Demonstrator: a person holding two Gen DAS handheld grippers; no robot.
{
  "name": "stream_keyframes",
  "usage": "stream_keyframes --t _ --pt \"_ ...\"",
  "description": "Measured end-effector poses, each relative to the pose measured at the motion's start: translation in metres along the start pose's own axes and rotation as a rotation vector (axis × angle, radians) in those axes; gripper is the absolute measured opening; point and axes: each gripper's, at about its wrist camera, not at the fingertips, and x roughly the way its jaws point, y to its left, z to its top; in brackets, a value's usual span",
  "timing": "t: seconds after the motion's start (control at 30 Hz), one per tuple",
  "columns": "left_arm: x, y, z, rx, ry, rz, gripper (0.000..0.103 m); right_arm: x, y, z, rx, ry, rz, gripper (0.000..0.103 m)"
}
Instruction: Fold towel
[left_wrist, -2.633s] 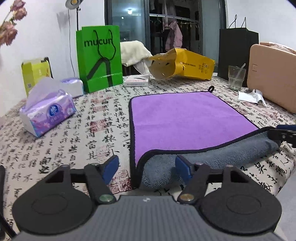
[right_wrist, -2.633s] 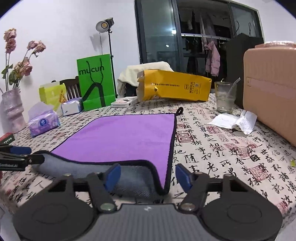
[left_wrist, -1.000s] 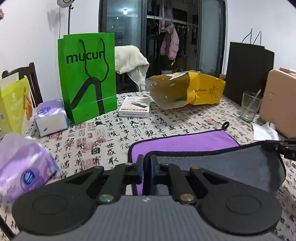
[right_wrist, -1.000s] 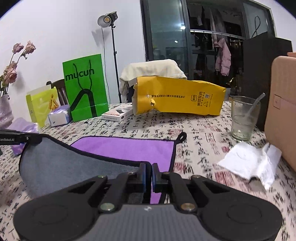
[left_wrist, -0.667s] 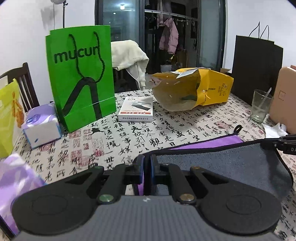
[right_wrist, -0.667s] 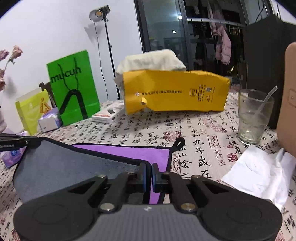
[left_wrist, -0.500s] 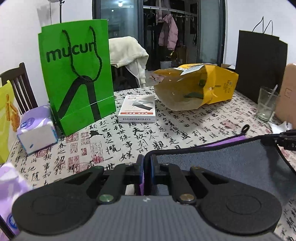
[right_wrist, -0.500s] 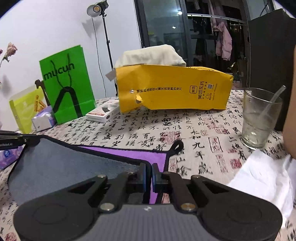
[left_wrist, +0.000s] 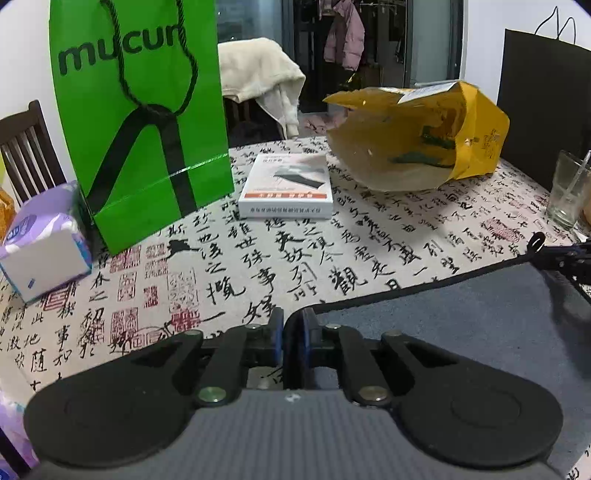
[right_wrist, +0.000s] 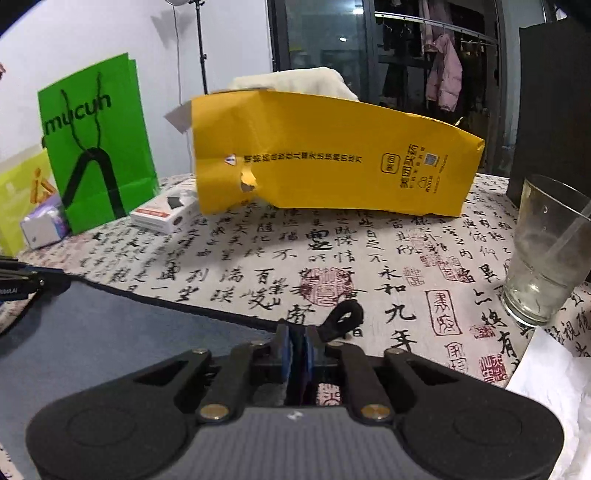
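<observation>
The towel (left_wrist: 461, 314) is spread over the table (left_wrist: 258, 266) with its grey side up. One corner is pinched tight in the left claw (left_wrist: 291, 334). The other corner is pinched tight in the right claw (right_wrist: 297, 345), just beside the towel's black loop (right_wrist: 341, 319). A green bag (left_wrist: 140, 110), a yellow bag (right_wrist: 325, 155) and a glass (right_wrist: 543, 254) are seen farther back on the table.

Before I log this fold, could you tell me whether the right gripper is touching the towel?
Touching: the right wrist view shows the right gripper shut on the towel's edge.
</observation>
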Motion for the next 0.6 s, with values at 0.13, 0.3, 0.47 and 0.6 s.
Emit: stream_keyframes --t 0.13,0.3,0.47,0.6 --pt "-0.006 0.006 -0.003 -0.021 0.006 -0.022 0.068 -0.004 -0.004 0.001 0.023 -0.019 -0.011 0.025" --pt "-0.027 0.004 -0.004 -0.025 -0.026 -0.019 0.09 -0.016 -0.008 0.005 0.043 -0.037 -0.026 0.057" --pt "-0.048 -0.001 -0.008 -0.027 -0.043 -0.017 0.102 -0.034 -0.007 0.004 0.06 -0.064 -0.034 0.083" --pt "-0.064 -0.006 -0.015 -0.027 -0.04 0.004 0.103 -0.053 0.0 0.002 0.048 -0.086 -0.038 0.093"
